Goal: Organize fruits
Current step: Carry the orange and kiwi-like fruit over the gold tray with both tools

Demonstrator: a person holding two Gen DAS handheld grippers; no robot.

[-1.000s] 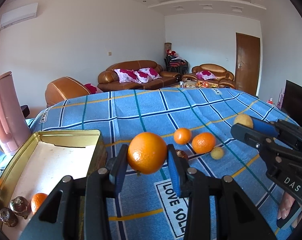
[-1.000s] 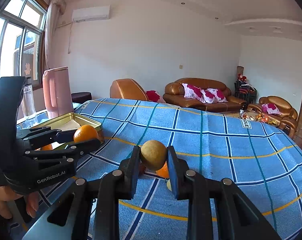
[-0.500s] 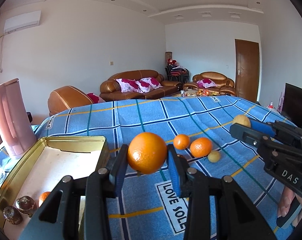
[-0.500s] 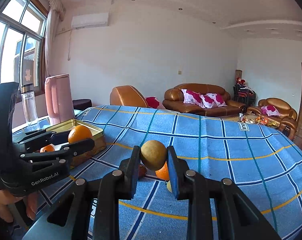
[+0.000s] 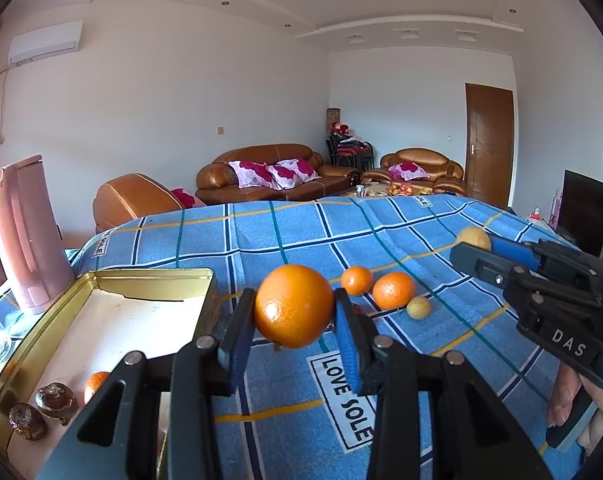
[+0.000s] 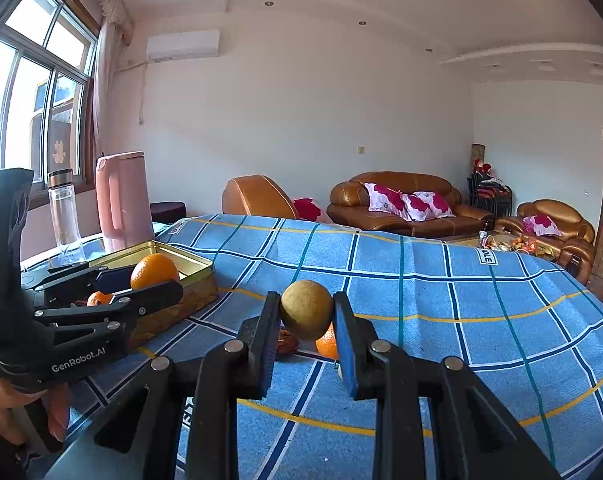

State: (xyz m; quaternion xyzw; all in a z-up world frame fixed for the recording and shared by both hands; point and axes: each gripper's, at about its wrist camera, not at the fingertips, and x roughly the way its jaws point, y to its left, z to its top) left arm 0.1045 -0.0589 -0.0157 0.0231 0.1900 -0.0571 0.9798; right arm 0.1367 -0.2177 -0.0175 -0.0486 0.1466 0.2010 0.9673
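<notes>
Jaws clamped both sides: left gripper (image 5: 294, 330) on orange (image 5: 294, 306), right gripper (image 6: 306, 334) on yellow-brown fruit (image 6: 306, 309). Mid-carry. Gold tin (image 5: 149, 276) at 9 o'clock; next, likely lower in, release.

Daylight floods the room from the window (image 6: 41, 92) at the left of the right wrist view, where the panes blow out to white. The white walls are evenly bright. The gold tin (image 5: 101, 280) carries a sharp-edged shadow inside its far corner. Both views are crisp, without motion blur. Fisheye bending curves the ceiling lines, and black vignetting fills the corners.
</notes>
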